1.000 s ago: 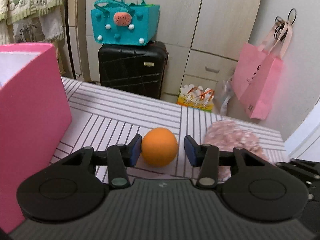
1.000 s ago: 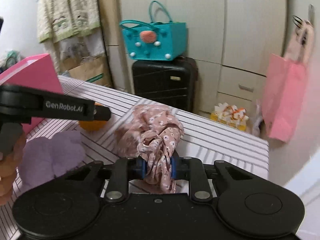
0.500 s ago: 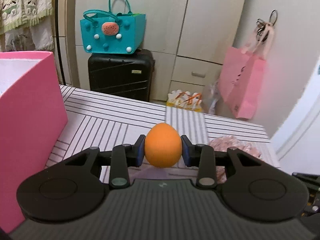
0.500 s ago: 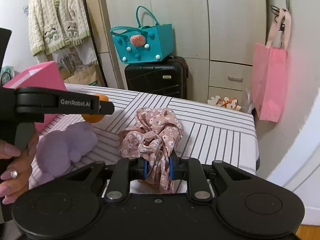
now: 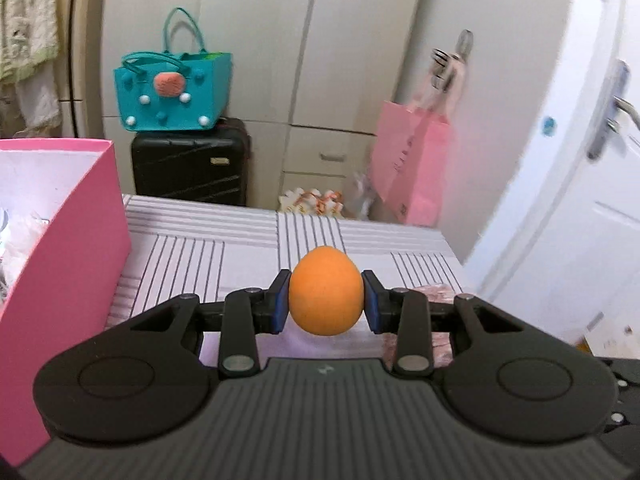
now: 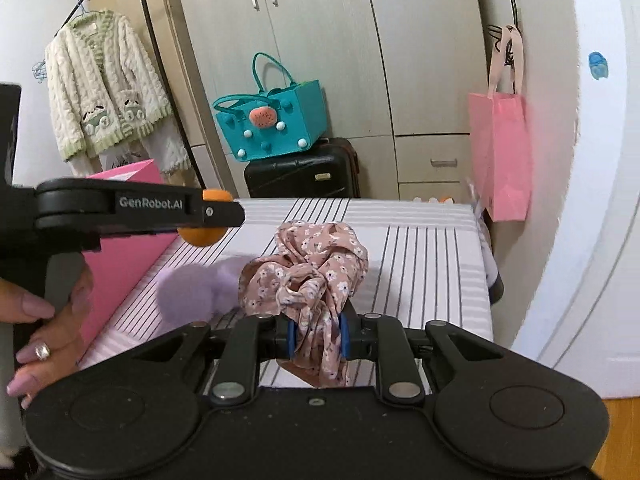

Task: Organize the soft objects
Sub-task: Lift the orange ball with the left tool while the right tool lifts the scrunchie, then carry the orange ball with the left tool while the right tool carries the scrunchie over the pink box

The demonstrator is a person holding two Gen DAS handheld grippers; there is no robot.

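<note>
Pads of the left gripper (image 5: 326, 303) are clamped on the orange ball (image 5: 326, 291), squeezing it at its widest middle, and it bulges egg-shaped between them, so it reads as soft foam, light and springy, likely to pop free if pinched off-centre. It hangs clear above the striped tablecloth (image 5: 200, 256), just beside the open pink box (image 5: 76, 264). Over on the right gripper (image 6: 318, 339), the jaws are closed on a bunched fold of the floral scrunchie (image 6: 306, 270), thin gathered fabric, floppy, nearly weightless; the rest puffs up ahead of the fingers. A fuzzy lilac pom-pom thing (image 6: 192, 294) lies on the cloth, near the box. A hand (image 6: 38, 336) wraps the left gripper's handle at the frame's edge.
</note>
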